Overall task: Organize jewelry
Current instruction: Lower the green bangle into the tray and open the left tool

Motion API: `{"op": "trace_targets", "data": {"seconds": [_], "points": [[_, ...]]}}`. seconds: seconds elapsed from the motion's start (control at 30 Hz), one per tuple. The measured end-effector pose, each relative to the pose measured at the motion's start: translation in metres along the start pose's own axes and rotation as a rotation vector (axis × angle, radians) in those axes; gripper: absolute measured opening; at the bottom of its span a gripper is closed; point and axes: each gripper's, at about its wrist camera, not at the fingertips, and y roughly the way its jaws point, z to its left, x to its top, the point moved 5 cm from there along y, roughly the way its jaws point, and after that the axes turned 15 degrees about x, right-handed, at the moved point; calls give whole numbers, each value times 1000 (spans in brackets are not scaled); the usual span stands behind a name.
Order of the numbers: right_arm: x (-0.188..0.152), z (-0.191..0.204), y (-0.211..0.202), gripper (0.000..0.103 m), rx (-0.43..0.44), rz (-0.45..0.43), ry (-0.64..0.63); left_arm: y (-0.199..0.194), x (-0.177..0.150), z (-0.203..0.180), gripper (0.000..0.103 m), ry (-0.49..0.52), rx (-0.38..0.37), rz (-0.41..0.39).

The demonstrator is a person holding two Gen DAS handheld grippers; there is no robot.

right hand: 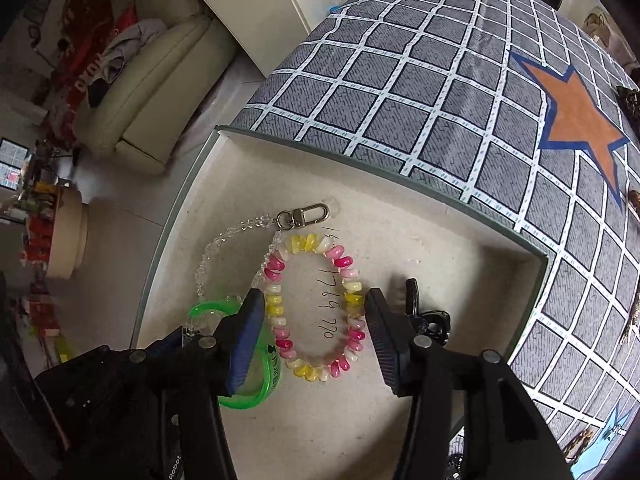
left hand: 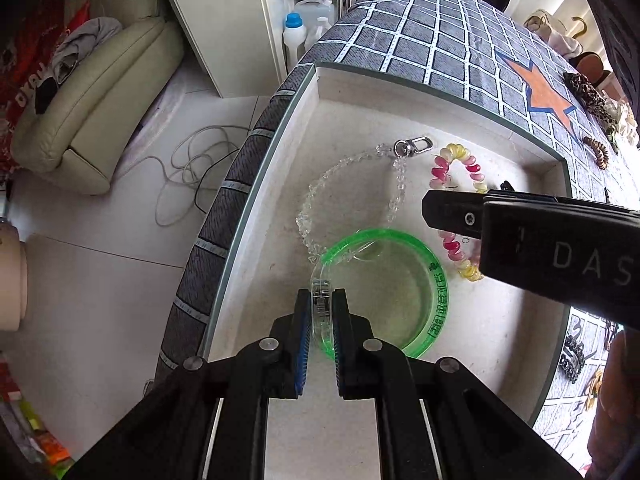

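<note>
**Green bangle clamped, beads lying in the tray**

Green plastic, the bangle [left hand: 400, 292] sits in the shallow white tray [left hand: 360, 120] with my left claw [left hand: 320, 320] clamped on its near rim. My right claw [right hand: 316, 328] stands apart around the pink-and-yellow bead bracelet [right hand: 316, 308], which lies flat at mid-frame, pads not pressing it. A clear crystal strap [left hand: 344, 184] with its metal clasp lies just above. I judge three pieces gathered; more trinkets wait on the checked desk [left hand: 440, 40] at far right.
</note>
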Motion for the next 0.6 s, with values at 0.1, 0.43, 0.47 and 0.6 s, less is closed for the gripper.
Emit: {"op": "trace_targets", "data": {"seconds": [0.1,0.43,0.47,0.6], "points": [[2,-1,-7,62,20,-19,12,-3,0,1,17,-3,-7,8],[-2,1,-58,69,93,-134,32,-11,0,-3,17,25,8,-4],[-3,1,-64,69,97,-147,35,-11,0,-3,17,23,9,-3],[-17,-7,-87,69,106,-190,53,-11,0,-3,17,28,18,-6]]}}
